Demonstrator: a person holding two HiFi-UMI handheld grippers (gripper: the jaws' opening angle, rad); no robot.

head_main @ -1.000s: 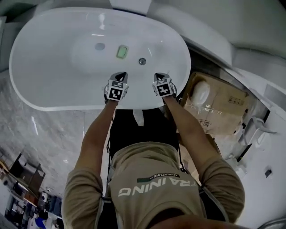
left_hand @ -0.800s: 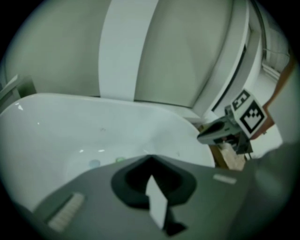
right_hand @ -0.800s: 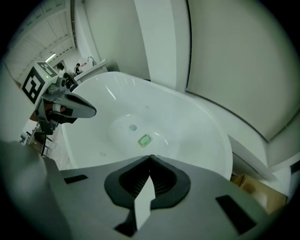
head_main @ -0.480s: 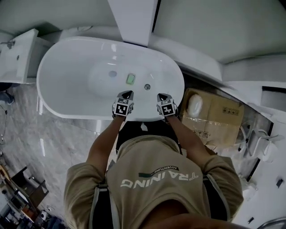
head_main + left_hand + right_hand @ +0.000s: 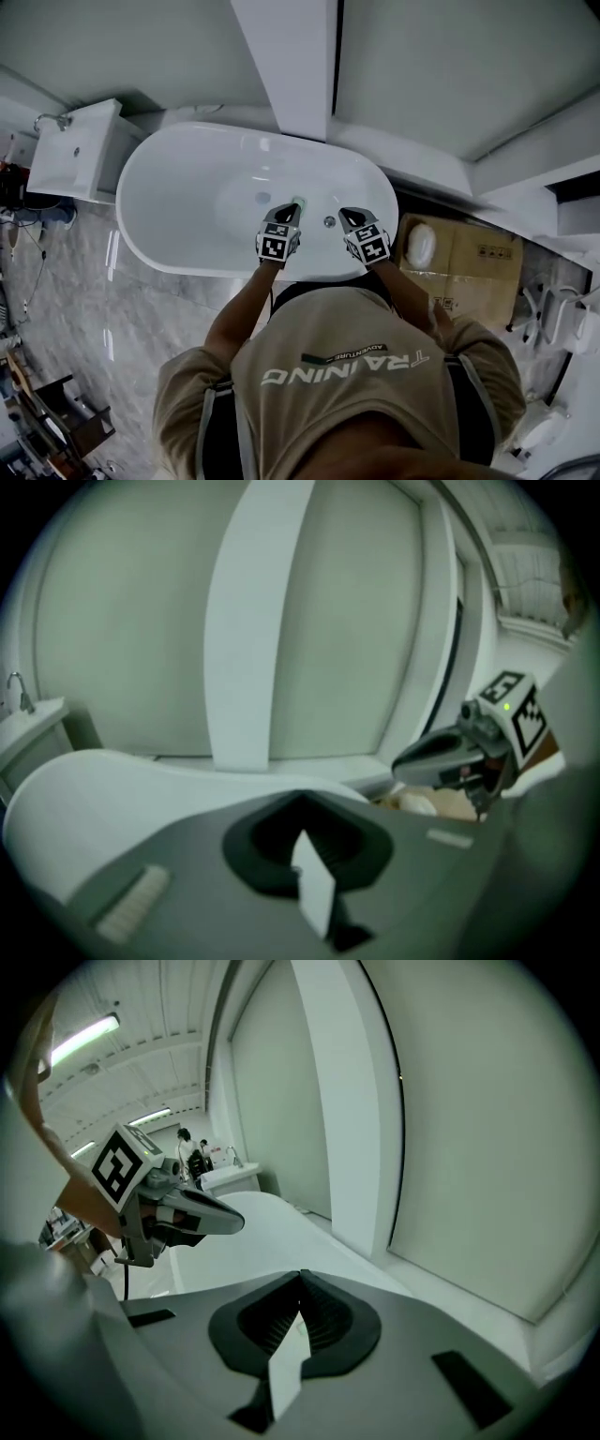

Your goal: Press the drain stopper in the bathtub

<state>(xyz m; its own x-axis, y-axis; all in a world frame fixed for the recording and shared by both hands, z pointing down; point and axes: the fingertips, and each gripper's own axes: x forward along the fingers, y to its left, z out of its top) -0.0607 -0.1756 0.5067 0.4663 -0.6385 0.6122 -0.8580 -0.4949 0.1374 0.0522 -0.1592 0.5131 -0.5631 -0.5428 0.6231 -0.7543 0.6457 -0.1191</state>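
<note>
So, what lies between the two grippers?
In the head view, a small round metal fitting inside the white oval bathtub sits between the left gripper and the right gripper.

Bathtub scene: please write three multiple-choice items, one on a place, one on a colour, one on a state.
1. In the head view, where is the cardboard box relative to the bathtub? A. left; B. right; C. inside.
2. The bathtub is: A. black; B. blue; C. white.
3. The jaws of the right gripper are: A. together, empty; B. wide apart; C. shut on a sponge.
Answers: 1 B, it sits past the right end; 2 C, its shell is all white; 3 A, the tips meet with nothing between.
</note>
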